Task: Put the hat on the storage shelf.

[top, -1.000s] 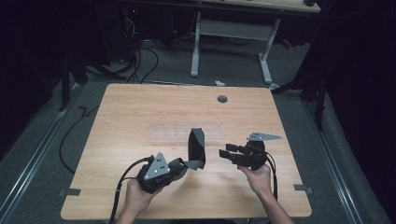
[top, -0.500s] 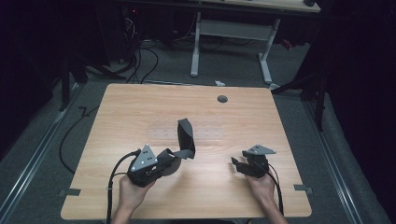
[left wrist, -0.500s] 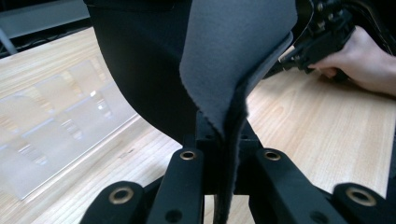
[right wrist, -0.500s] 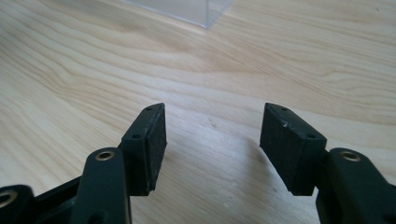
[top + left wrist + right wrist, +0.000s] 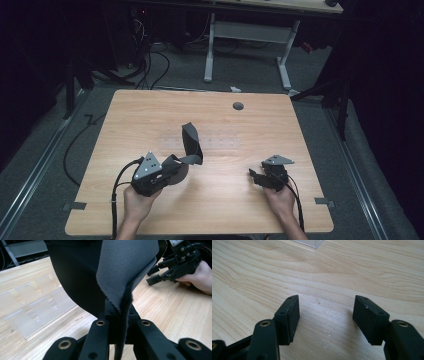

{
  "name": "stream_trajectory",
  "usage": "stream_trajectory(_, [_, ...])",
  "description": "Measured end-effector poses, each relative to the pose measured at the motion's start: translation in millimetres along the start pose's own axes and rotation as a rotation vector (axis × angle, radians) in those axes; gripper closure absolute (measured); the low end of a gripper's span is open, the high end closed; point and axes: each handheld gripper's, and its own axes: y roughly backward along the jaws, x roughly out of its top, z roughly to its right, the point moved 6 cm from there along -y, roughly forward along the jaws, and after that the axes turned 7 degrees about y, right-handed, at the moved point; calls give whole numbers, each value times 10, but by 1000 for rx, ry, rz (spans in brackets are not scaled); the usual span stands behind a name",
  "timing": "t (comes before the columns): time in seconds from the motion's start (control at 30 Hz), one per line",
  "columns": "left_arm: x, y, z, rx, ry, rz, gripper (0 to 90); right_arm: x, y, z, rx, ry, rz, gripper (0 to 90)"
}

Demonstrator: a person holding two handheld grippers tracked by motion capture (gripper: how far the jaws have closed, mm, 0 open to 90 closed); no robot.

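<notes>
While the left gripper clamps one edge of the dark grey cloth, that cloth stands up off the wooden table in a loose curl, just left of the table's middle. In the left gripper view the fabric runs straight down between the two black jaws, pinched flat, with its darker side bulging away to the left over a clear plastic tray lying on the wood.

Farther right, the right gripper rests low by the table's near edge, well apart from the cloth. Its jaws have just been opening, and the right gripper view shows them spread wide with only bare wood grain between the pads; nothing is held there.

The risk, as I judge it, lies in the single-sided hold. With only one edge pinched, the free part can flop or twist as the left hand moves, so any fold would land crooked. The thin pinch could also slip if the cloth drags on the table or catches the tray. Should the right gripper reach in, it might bump the standing curl and knock it over before getting a clean bite.
</notes>
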Motion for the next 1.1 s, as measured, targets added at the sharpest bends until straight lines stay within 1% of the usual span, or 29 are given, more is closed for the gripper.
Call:
stream_trajectory(0.03, [29, 7, 1, -5, 6, 13, 855, 0, 0, -1, 1, 1, 0, 382])
stream_trajectory(0.1, [44, 9, 1, -7, 9, 19, 855, 0, 0, -2, 0, 1, 0, 381])
stream_trajectory(0.17, [97, 14, 3, -7, 14, 39, 855, 0, 0, -3, 0, 1, 0, 378])
stream_trajectory(0.3, [158, 25, -3, -6, 19, 58, 855, -1, 0, -7, 0, 0, -2, 372])
stream_trajectory(0.37, [220, 33, -28, 3, 20, 75, 855, -1, 0, -8, 0, -1, -2, 371])
stream_trajectory(0.43, [245, 37, -35, 4, 20, 83, 855, -1, 0, -9, 0, 0, -2, 370])
stream_trajectory(0.47, [300, 52, -52, 7, 21, 98, 856, 0, 0, -9, 0, 0, -2, 369])
stream_trajectory(0.5, [300, 52, -52, 7, 21, 98, 855, 0, 0, -9, 0, -1, -2, 368])
stream_trajectory(0.6, [387, 67, -79, 8, 37, 123, 856, -1, 0, -10, 0, 0, -3, 367])
stream_trajectory(0.63, [436, 77, -97, 11, 35, 130, 856, -1, 0, -10, 0, -1, -4, 367])
stream_trajectory(0.67, [436, 77, -97, 11, 35, 130, 856, -1, 0, -10, 0, -1, -4, 367])
stream_trajectory(0.73, [486, 83, -110, 13, 39, 146, 857, 0, -1, -12, 1, -1, -3, 364])
stream_trajectory(0.8, [528, 79, -131, 13, 45, 159, 856, 0, -1, -12, 1, 0, -3, 363])
stream_trajectory(0.9, [579, 59, -175, 30, 32, 173, 856, 0, -2, -12, 1, 1, -2, 362])
stream_trajectory(0.93, [629, 50, -202, 34, 38, 194, 856, 0, -1, -14, 1, 0, -4, 359])
stream_trajectory(1.07, [705, 51, -249, 39, 42, 220, 856, 0, -2, -14, 2, 1, -3, 357])
stream_trajectory(1.1, [756, 50, -290, 47, 44, 231, 856, 0, -2, -14, 2, 1, -3, 357])
